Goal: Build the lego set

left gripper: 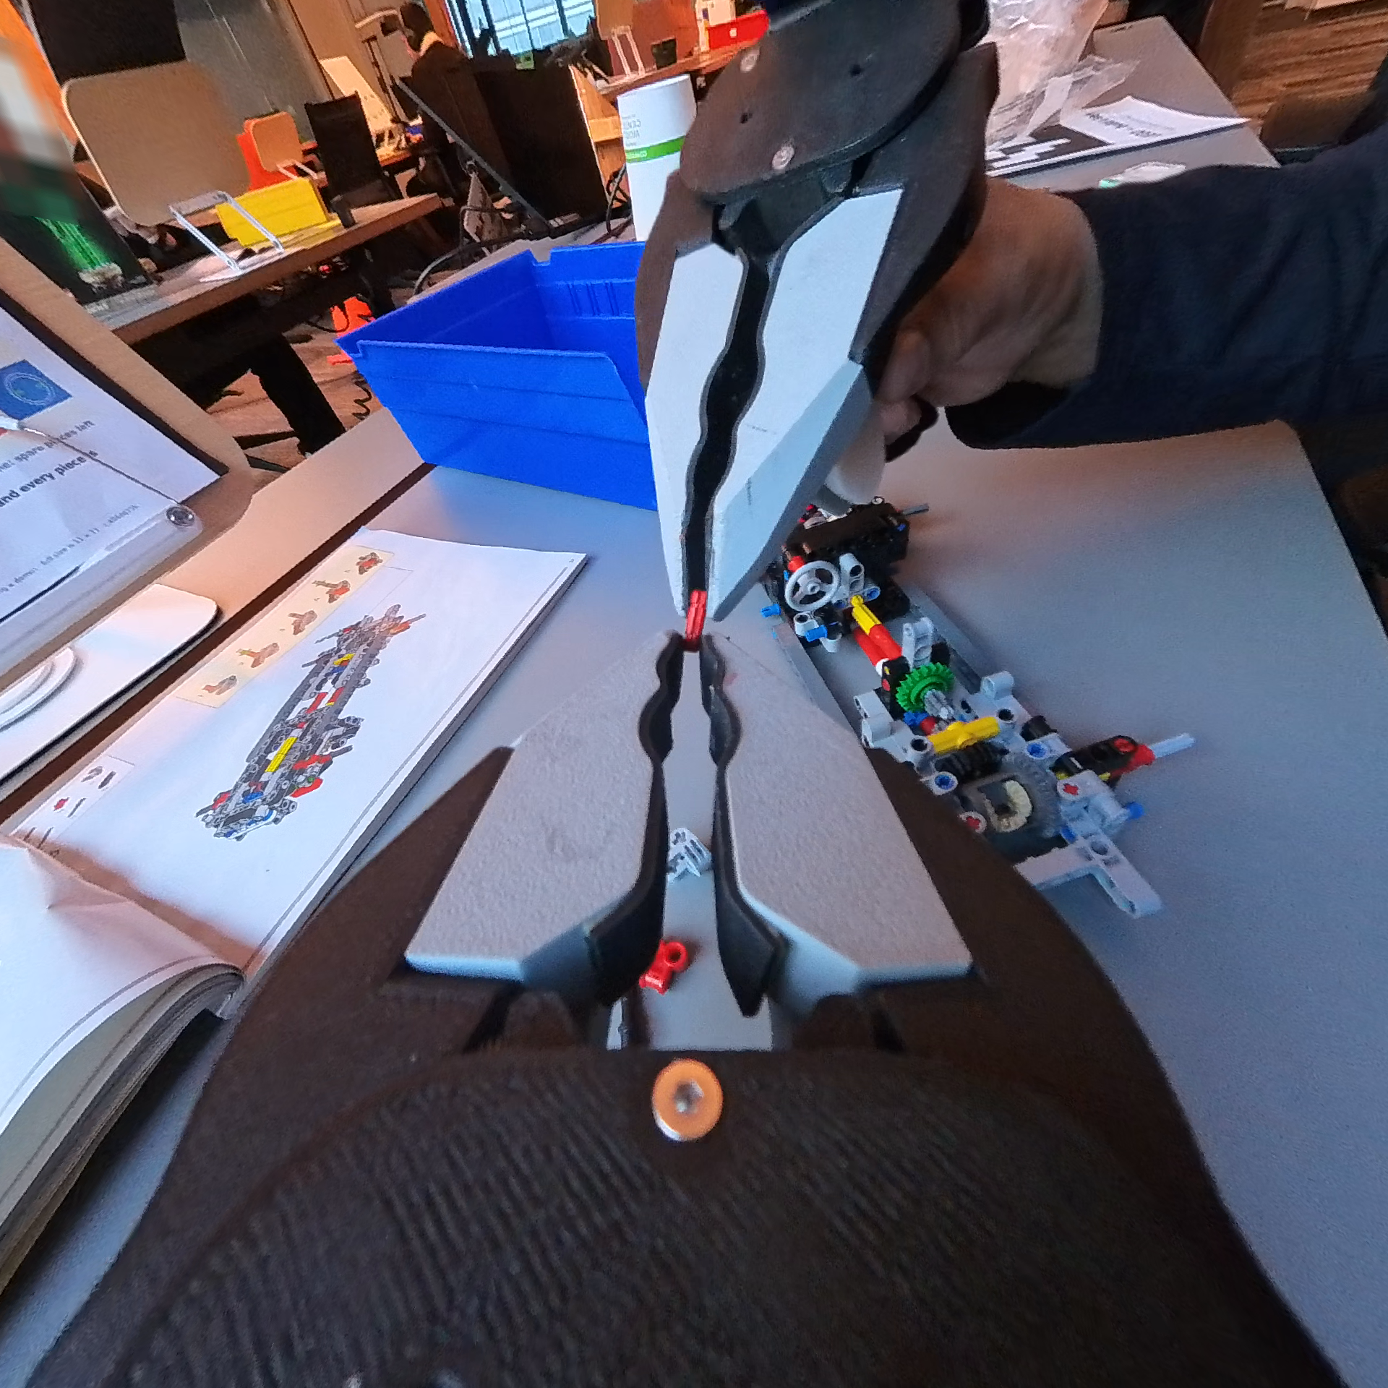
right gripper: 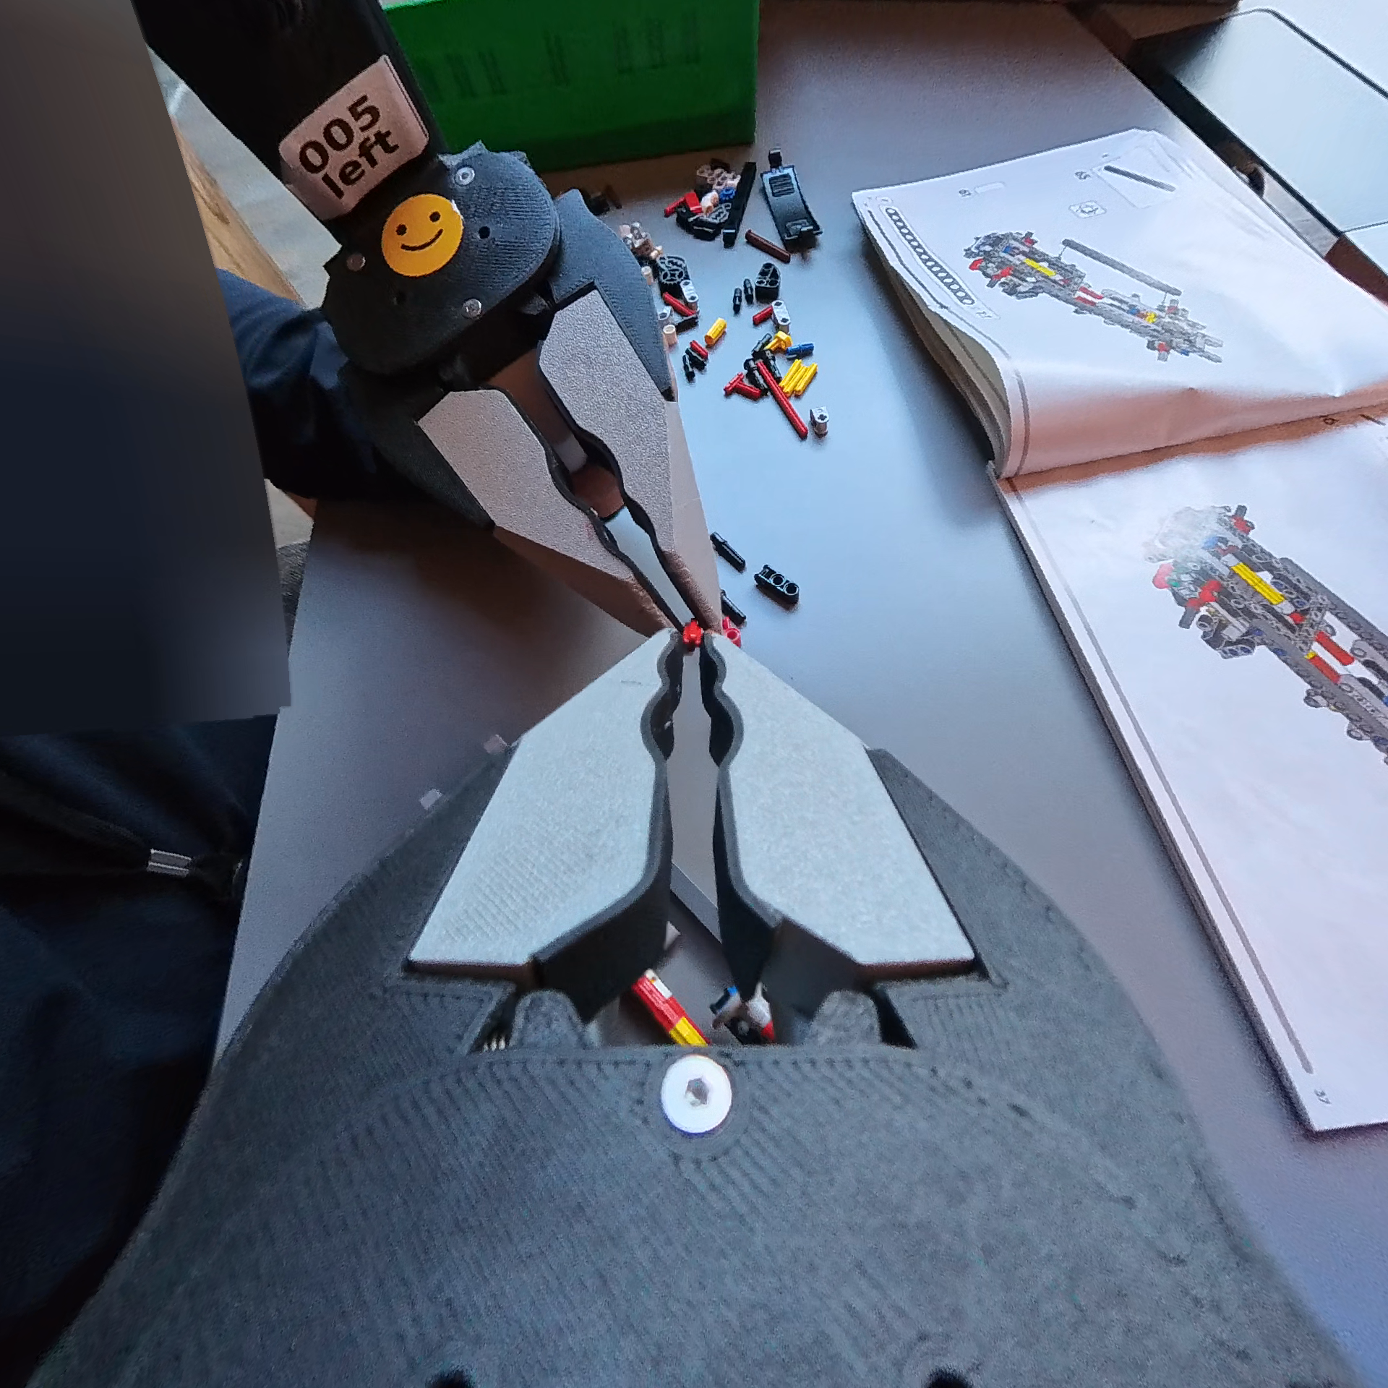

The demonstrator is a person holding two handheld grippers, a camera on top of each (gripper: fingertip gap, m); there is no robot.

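Red pin pinched by both grippers' tips, ends hidden

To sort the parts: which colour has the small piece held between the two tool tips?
Red: the small piece shows best in the left wrist view.

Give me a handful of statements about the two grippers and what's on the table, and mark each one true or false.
1. Both grippers meet tip to tip on one small red piece. True.
2. The bin behind the right gripper in the left wrist view is yellow. False: the bin is blue.
3. An instruction booklet lies open on the table. True.
4. The loose parts sit inside the green box. False: they lie scattered on the table.
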